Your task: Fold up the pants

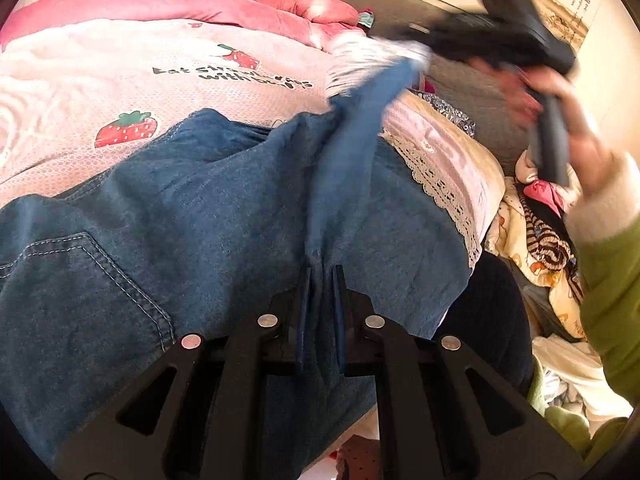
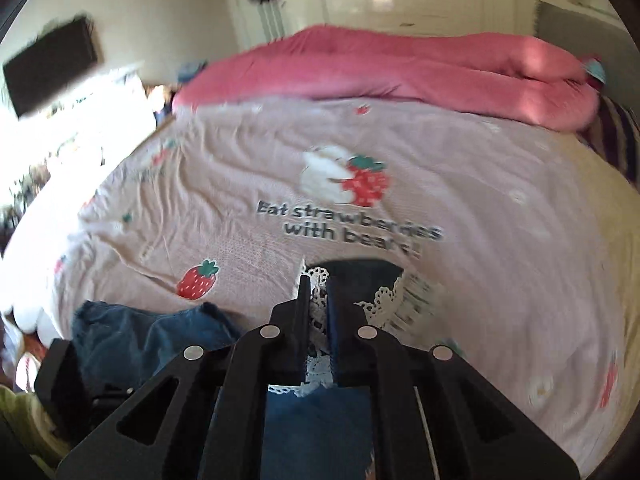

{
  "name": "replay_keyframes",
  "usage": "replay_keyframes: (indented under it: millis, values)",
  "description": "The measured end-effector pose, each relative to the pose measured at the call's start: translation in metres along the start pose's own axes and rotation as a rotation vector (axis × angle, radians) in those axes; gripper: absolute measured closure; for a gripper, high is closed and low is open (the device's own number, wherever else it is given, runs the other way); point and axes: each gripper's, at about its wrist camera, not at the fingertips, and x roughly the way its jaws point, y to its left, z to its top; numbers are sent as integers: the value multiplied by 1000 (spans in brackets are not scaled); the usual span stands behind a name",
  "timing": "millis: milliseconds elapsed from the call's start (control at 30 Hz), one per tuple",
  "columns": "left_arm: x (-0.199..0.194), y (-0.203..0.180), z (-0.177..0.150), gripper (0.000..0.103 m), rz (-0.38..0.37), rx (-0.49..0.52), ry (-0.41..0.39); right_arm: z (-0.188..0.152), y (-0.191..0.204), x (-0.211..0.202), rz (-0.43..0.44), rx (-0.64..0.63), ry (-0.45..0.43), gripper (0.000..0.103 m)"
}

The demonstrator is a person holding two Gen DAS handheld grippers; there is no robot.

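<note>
The blue jean pants (image 1: pixel 168 216) lie on the pink bed cover (image 1: pixel 80 92), near the bed's front edge. The landmark here is the big strawberry (image 1: pixel 125 129) printed on that cover. The pants sit just below the strawberry and spread out to its right. A back pocket (image 1: pixel 80 276) shows on the pants, down and left of the strawberry.

The left gripper (image 1: pixel 322 276) is down and right of the strawberry. Its two fingers are squeezed together on a fold of the pants, and the cloth bunches up between them.

From that fold a strip of pants rises up, away to the right of the strawberry. It goes to the right gripper (image 2: pixel 318 284), which a hand (image 1: pixel 560 120) in a green sleeve (image 1: pixel 612 280) holds high and far right of the strawberry. Its fingers are pinched tight on the white lace trim (image 2: pixel 316 364) at the end of a pant leg.

Above the strawberry, the cover is flat and bare up to the rolled pink quilt (image 1: pixel 200 4). Right of the strawberry, the bed's lacy edge (image 1: pixel 432 176) drops off. Past it lies a pile of clothes (image 1: pixel 536 232), blurry.
</note>
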Motion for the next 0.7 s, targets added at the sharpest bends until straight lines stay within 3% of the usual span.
replay_keyframes:
  millis: [200,367,433,500,567,600,633,700]
  values:
    - [1,-8,-3,98,16,56,0,-86,-53,-22,2,127,69,94]
    - [0,-25,-7,97,22,130,-6,-131,-62,-20,56,179,83,89]
    - [1,-30,-8,94,26,147,-2,-135,-62,-23,82,188,68,71]
    - [2,-34,-10,94,38,166,4,-138,-62,-27,104,187,50,63]
    - [5,-36,-11,94,60,177,16,-140,-61,-24,103,164,63,63]
    - [7,-37,-12,94,68,181,23,-142,-61,-23,90,155,72,70]
    - [9,-37,-12,94,75,186,26,-142,-61,-24,83,150,77,85]
    - [11,-39,-12,94,94,208,32,-144,-61,-28,108,152,70,92]
